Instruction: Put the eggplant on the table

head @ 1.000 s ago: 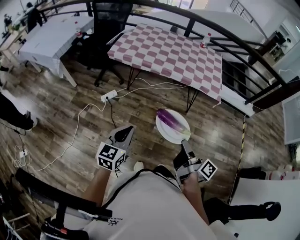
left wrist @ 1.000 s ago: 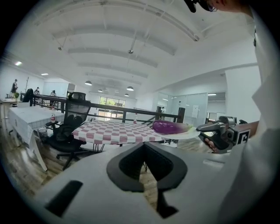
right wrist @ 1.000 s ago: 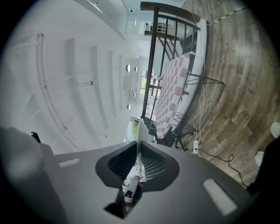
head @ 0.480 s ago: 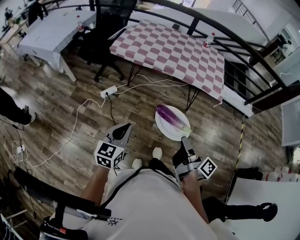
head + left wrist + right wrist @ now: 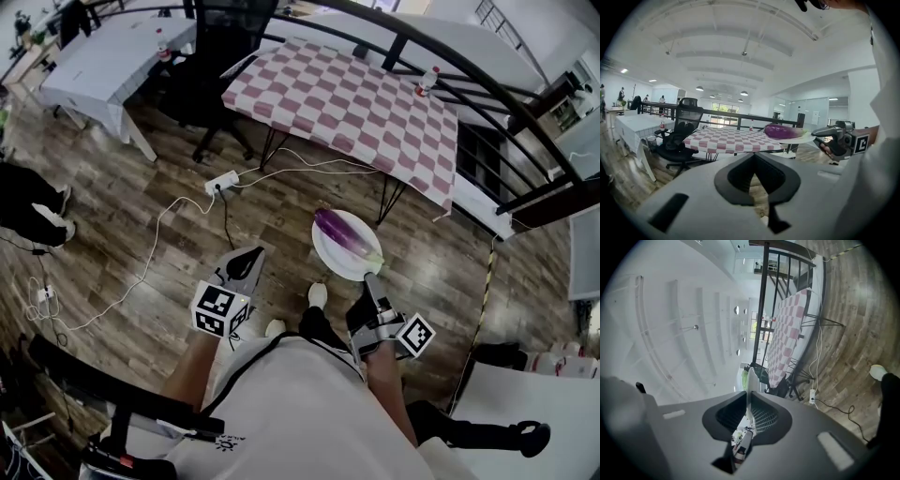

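A purple eggplant lies on a white plate held out level above the wooden floor. My right gripper is shut on the plate's near rim; in the right gripper view the plate shows edge-on between the jaws. My left gripper hangs to the plate's left, shut, with nothing in it. From the left gripper view the eggplant and the right gripper show at the right. The table with the red-and-white checked cloth stands ahead, beyond the plate.
A black office chair stands at the table's left end. A power strip with white cables lies on the floor before the table. A black railing runs behind it. A white-clothed table is at far left.
The floor and checked table have shifted slightly toward me as the person steps forward. Both grippers and the plate with the eggplant keep their places relative to the body.
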